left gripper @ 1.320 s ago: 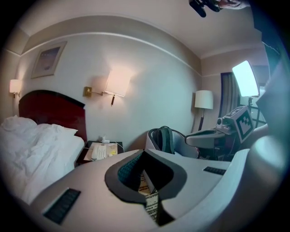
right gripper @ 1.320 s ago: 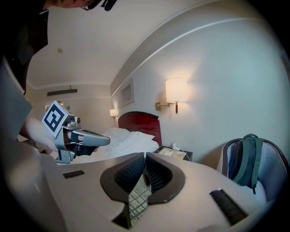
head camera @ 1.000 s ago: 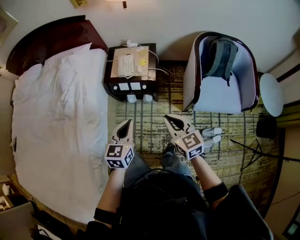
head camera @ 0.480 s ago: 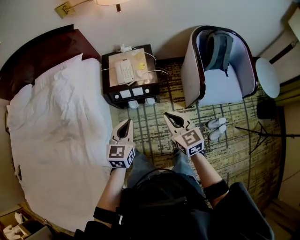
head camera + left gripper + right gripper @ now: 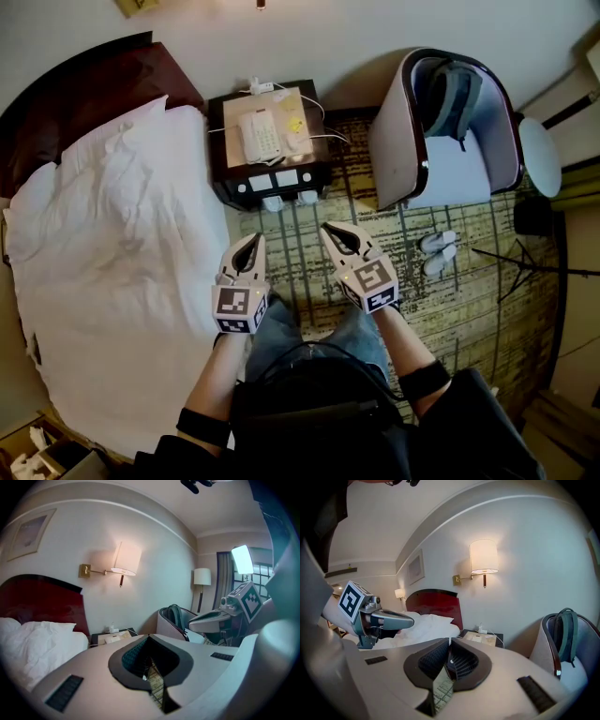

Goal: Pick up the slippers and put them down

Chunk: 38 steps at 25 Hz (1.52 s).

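A pair of white slippers (image 5: 437, 251) lies on the patterned carpet in front of the armchair, to the right of my right gripper. Two more white slipper-like things (image 5: 286, 201) stick out from under the nightstand, just ahead of both grippers. My left gripper (image 5: 253, 238) and right gripper (image 5: 328, 227) hang side by side above the carpet, both pointing at the nightstand. The left gripper view shows its own jaws (image 5: 149, 637) shut with nothing between them. The right gripper's jaws (image 5: 449, 641) are also shut and empty. No slipper shows in either gripper view.
A bed (image 5: 112, 253) with white bedding fills the left. The dark nightstand (image 5: 267, 150) carries a telephone and cables. An armchair (image 5: 450, 131) holds a backpack. A round table (image 5: 541, 155) and a thin black stand (image 5: 511, 267) are at the right. A wall lamp (image 5: 127, 559) is lit.
Both grippers, still shut, have moved forward together over the carpet toward the nightstand. The slippers by the armchair now lie further off to the right of the right gripper.
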{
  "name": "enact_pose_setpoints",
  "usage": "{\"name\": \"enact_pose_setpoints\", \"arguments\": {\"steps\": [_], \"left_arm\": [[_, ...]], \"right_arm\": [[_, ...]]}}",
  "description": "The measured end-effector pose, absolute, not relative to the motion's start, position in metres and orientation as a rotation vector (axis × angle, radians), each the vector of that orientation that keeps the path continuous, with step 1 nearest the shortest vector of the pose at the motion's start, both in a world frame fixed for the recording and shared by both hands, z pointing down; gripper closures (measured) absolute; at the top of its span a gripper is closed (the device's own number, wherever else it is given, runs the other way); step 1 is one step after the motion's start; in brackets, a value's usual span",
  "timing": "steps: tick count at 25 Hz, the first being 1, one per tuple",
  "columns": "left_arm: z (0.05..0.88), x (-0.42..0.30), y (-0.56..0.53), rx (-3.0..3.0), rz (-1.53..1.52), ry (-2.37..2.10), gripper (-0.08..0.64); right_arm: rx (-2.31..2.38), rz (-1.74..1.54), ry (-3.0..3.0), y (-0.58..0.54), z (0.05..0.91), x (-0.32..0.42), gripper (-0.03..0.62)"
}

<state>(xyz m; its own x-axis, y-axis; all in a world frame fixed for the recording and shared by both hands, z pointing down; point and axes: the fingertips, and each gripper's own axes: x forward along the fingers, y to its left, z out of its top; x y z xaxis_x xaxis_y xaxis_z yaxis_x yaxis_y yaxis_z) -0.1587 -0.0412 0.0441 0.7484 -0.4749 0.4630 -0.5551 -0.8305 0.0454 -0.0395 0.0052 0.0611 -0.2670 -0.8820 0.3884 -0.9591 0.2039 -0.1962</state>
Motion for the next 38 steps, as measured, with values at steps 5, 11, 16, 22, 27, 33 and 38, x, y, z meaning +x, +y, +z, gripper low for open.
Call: {"name": "enact_pose_setpoints", "arguments": {"steps": [5,11,16,22,27,33,38], "left_arm": [[0.072,-0.161,-0.048,2.743,0.662,-0.888,0.558],[0.131,-0.154,-0.056,2.74,0.624,-0.925,0.558],[0.233,-0.151,-0.071,2.754,0.618,-0.903,0.558],[0.358,-0.145,-0.102,2.729,0.588,-0.937,0.558],[0.449,-0.138,-0.108,2.753,0.622,-0.9,0.558],[0.537,-0.118,-0.119,2.791,0.64,-0.821,0.558],[0.594,-0.101,-0.135,2.835,0.625,-0.771,0.558]], "right_arm": [[1.786,0.636,-2.258,-0.007,0.095,-0.03,0.555],[1.839,0.731,-2.184,-0.023,0.196,-0.018,0.42],[1.831,0.882,-2.139,-0.037,0.333,-0.019,0.328],[1.951,1.065,-2.021,-0.063,0.504,-0.001,0.252],[2.014,1.193,-1.94,-0.073,0.621,0.006,0.25],[2.048,1.326,-1.888,-0.091,0.732,0.021,0.25],[2.127,1.503,-1.909,-0.115,0.796,0.034,0.25]]}}
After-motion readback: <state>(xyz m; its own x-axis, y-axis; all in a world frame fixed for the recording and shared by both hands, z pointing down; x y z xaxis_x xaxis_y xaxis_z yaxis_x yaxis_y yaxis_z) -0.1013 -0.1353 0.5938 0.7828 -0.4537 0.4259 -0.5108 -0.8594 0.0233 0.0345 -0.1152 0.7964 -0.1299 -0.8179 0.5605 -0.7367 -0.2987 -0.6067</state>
